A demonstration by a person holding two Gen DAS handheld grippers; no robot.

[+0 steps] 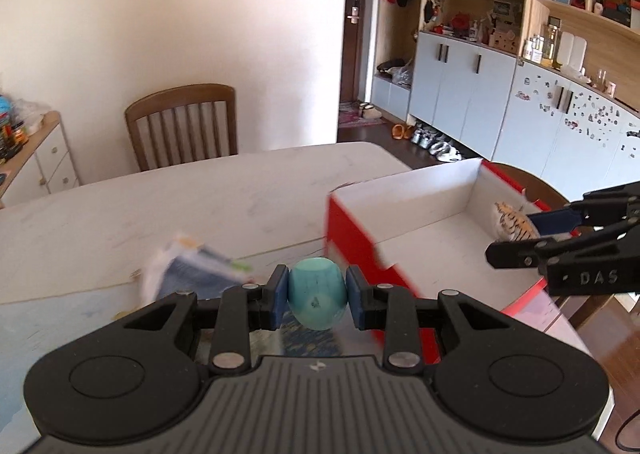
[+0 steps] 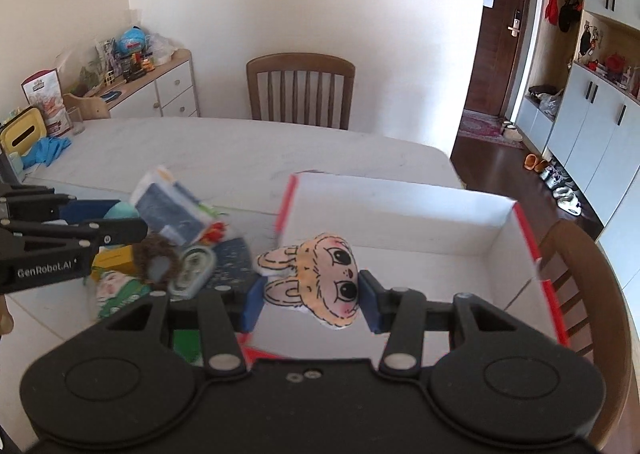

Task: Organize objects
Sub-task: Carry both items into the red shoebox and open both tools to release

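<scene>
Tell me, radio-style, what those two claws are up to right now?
Left gripper shut on teal egg, beside the box. Right gripper shut on bunny plush, over red-and-white box. Box looks empty; nothing blocking the drop.

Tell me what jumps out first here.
The left tool grips a teal egg beside the red box. The right tool holds a bunny plush over the box's white inside. A clutter pile sits left of the box.
</scene>
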